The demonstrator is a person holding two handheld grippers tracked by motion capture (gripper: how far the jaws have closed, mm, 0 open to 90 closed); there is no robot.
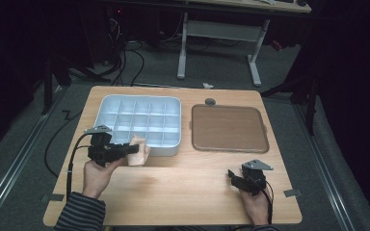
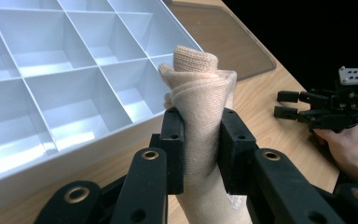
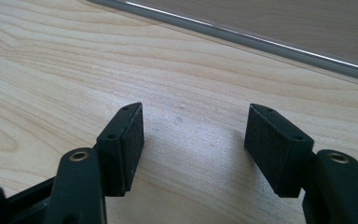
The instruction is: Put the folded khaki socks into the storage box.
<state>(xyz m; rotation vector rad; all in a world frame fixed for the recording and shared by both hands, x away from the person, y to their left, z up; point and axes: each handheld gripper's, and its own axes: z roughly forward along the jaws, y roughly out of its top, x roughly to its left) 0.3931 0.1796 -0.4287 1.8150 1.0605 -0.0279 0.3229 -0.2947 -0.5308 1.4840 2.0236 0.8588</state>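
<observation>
The left gripper (image 2: pixel 200 140) has its fingers (image 2: pixel 173 140) clamped on a rolled beige sock (image 2: pixel 200 93), pressing it from both sides so that the roll stands up between them. In the high view the left gripper (image 1: pixel 137 150) holds the sock (image 1: pixel 138 151) at the near edge of the white box (image 1: pixel 139 98), close to its near right corner, just above the worktop (image 1: pixel 173 192). The box is split into a grid of compartments, and the sock is outside them, just in front of the near wall (image 2: pixel 74 154).

The right gripper (image 1: pixel 231 174) rests low at the near right of the worktop, well apart from the sock. Its fingers (image 3: pixel 123 140) stand wide apart with bare wood (image 3: pixel 186 130) between them and hold nothing. A brown tray (image 1: pixel 229 127) lies to the right of the box, just beyond the right gripper.
</observation>
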